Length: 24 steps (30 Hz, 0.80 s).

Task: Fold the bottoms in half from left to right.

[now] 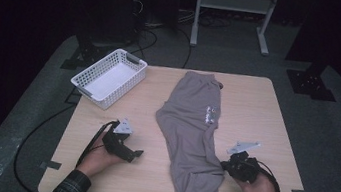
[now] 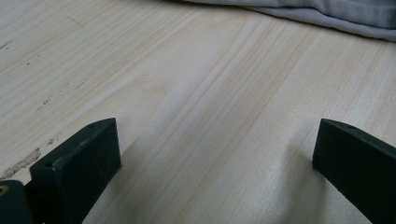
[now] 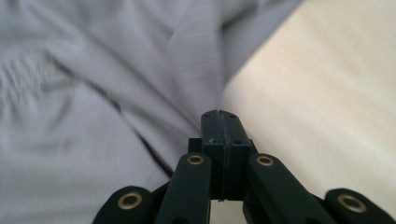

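My right gripper sits at the near right edge of the grey trousers, its jaws pressed together at the cloth's border; I cannot tell whether fabric is caught between them. My left gripper rests low over bare table, jaws spread wide, apart from the trousers. Farther off, the trousers run toward the far edge; a white basket stands far left.
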Each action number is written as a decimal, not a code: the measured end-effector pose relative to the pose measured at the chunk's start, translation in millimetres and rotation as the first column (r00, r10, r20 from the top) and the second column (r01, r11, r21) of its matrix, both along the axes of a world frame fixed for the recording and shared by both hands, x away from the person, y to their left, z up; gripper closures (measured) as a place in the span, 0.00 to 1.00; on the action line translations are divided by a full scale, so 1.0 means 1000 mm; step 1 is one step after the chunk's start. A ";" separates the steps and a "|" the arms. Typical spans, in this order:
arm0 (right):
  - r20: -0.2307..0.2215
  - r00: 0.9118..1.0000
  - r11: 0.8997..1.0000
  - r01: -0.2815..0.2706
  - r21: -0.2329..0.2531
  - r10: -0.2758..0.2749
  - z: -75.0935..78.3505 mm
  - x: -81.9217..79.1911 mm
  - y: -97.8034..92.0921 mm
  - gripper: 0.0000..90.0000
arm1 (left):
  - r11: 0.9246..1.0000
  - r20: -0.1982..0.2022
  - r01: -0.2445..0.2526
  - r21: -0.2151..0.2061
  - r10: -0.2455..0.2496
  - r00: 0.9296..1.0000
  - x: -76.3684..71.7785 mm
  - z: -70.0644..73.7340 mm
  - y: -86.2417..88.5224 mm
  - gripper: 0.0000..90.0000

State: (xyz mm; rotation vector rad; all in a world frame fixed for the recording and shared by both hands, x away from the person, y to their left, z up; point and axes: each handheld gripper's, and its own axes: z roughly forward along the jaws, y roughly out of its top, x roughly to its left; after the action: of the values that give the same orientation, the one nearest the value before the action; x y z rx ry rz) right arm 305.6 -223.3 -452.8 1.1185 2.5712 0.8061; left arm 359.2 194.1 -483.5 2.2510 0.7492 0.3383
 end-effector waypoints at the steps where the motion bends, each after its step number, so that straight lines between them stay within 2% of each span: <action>1: -0.008 1.000 1.000 -0.002 -0.008 0.002 -0.002 -0.002 -0.001 0.99 | 1.000 -0.001 -0.004 0.001 0.004 1.000 0.000 0.000 0.000 0.00; 3: -0.034 0.999 1.000 -0.009 -0.019 0.008 -0.004 -0.007 -0.004 0.99 | 1.000 -0.010 -0.009 0.011 0.009 1.000 -0.001 0.003 -0.001 0.02; 4: -0.033 0.999 1.000 -0.008 -0.019 0.007 -0.005 -0.009 -0.005 0.99 | 1.000 -0.013 -0.006 0.013 0.006 1.000 -0.001 0.005 -0.002 0.06; 5: -0.033 0.999 1.000 -0.007 -0.013 0.007 -0.004 -0.011 -0.006 0.96 | 1.000 -0.011 -0.010 -0.006 0.010 1.000 -0.001 0.007 -0.004 0.08; 6: -0.017 1.000 1.000 -0.001 -0.005 0.000 -0.002 -0.012 -0.008 0.89 | 1.000 -0.006 -0.009 -0.022 0.009 1.000 -0.001 0.009 -0.004 0.08; 7: -0.004 1.000 1.000 0.005 0.004 -0.005 0.000 -0.012 -0.008 0.87 | 0.999 -0.002 -0.001 -0.054 0.001 1.000 -0.002 0.013 -0.006 0.11; 9: 0.030 0.999 0.999 0.018 0.051 -0.019 0.006 -0.011 -0.010 0.77 | 0.994 0.013 0.017 -0.106 -0.016 1.000 -0.004 0.019 -0.012 0.17; 11: 0.071 0.997 0.997 0.020 0.081 -0.026 0.012 -0.008 -0.009 0.76 | 0.989 0.036 0.048 -0.137 -0.044 0.998 -0.006 0.026 -0.021 0.27; 13: 0.110 0.994 0.995 -0.009 0.101 -0.002 0.016 -0.004 -0.006 0.74 | 0.985 0.044 0.078 -0.157 -0.071 0.996 -0.006 0.030 -0.034 0.35; 15: 0.137 0.990 0.992 -0.053 0.111 0.037 0.018 0.001 0.001 0.74 | 0.981 0.031 0.113 -0.157 -0.109 0.994 -0.006 0.031 -0.049 0.42; 16: 0.144 0.988 0.992 -0.062 0.107 0.047 0.018 0.002 0.005 0.74 | 0.982 0.021 0.123 -0.146 -0.122 0.992 -0.006 0.029 -0.057 0.43; 17: 0.139 0.989 0.991 -0.075 0.113 0.059 0.018 0.005 0.009 0.73 | 0.982 0.021 0.123 -0.146 -0.122 0.992 -0.006 0.029 -0.057 0.44; 18: 0.128 0.988 0.989 -0.095 0.112 0.081 0.016 0.007 0.014 0.72 | 0.980 0.027 0.156 -0.120 -0.154 0.988 -0.007 0.025 -0.072 0.47; 20: 0.129 0.986 0.988 -0.120 0.099 0.107 0.013 0.010 0.021 0.71 | 0.980 0.012 0.169 -0.102 -0.168 0.986 -0.006 0.021 -0.085 0.49; 24: 0.097 0.982 0.983 -0.169 0.069 0.162 0.004 0.015 0.035 0.67 | 0.978 0.022 0.183 -0.097 -0.182 0.983 -0.004 0.016 -0.105 0.49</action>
State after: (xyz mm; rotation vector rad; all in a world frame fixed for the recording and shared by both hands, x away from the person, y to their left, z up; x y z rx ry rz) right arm 320.1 -188.5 -448.8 0.8739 2.6023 0.9778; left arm 355.5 88.9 -467.9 2.2018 0.5355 0.2226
